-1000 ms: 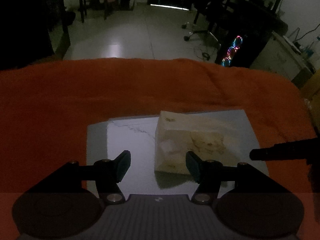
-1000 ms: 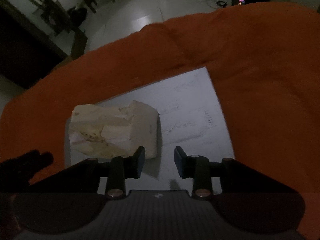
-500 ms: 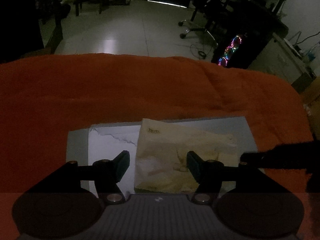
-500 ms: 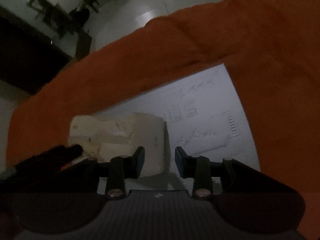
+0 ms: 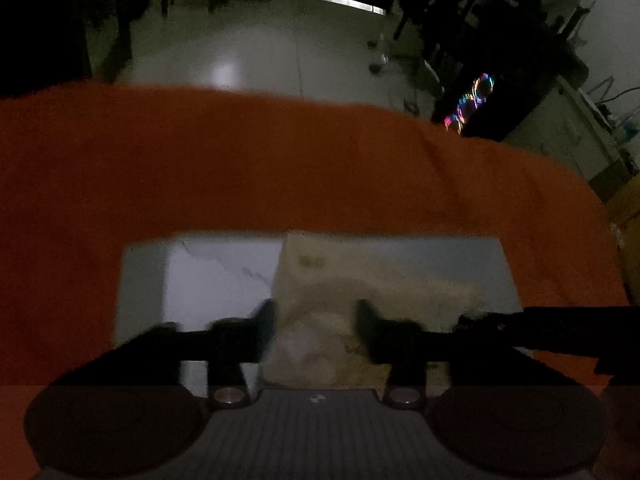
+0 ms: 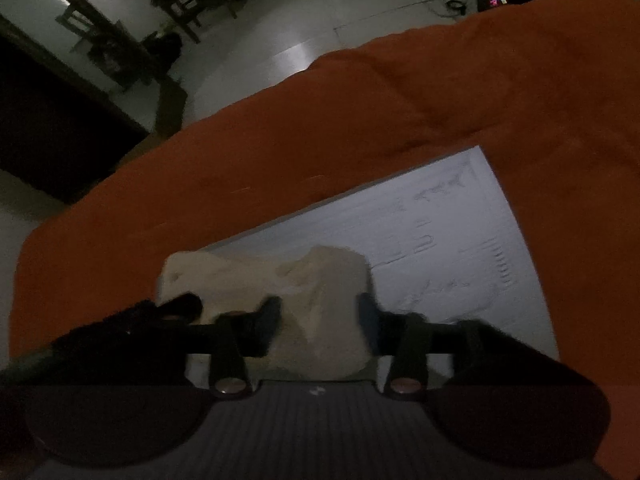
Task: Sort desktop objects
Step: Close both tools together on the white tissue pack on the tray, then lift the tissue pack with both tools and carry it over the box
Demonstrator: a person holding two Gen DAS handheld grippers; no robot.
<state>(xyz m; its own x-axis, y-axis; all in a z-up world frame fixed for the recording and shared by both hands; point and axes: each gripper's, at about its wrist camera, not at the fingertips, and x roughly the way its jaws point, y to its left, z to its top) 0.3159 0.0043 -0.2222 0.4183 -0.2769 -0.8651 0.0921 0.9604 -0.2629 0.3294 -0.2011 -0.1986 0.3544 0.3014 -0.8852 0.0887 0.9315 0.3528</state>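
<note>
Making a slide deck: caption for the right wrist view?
Open right gripper straddles crumpled cream paper on a pale sheet over orange cloth.

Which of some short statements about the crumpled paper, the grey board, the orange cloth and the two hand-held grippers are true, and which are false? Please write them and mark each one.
1. The crumpled cream-coloured paper lies on the flat pale grey board. True.
2. The grey board rests on a blue cloth. False: it rests on the orange cloth.
3. The left hand-held gripper has its fingers on either side of the paper. True.
4. The right hand-held gripper is shut tight with nothing between its fingers. False: it is open, with paper between them.
5. The paper is a smooth flat sheet. False: it is crumpled.
</note>
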